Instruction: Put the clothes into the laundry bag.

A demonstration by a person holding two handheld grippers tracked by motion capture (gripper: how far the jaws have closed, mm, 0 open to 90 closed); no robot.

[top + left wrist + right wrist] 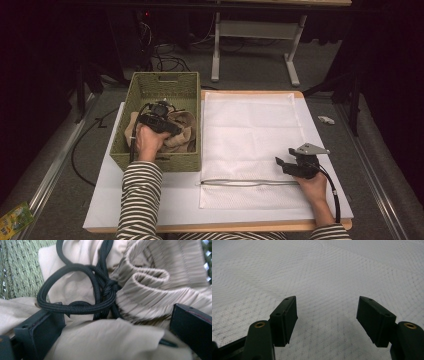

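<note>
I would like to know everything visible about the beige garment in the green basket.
The beige garment lies crumpled inside the woven green basket, at its near end. The cloth looks thin and smooth, with a ribbed, gathered band folded over itself. A black braided drawstring is knotted at the band and loops across the fabric. The left hand-held gripper reaches into the basket, jaws wide apart, with folds of the cloth between them.

White board point(150, 200) on table; small white object point(325, 119) on floor, green packet point(14, 219) bottom-left.
</note>
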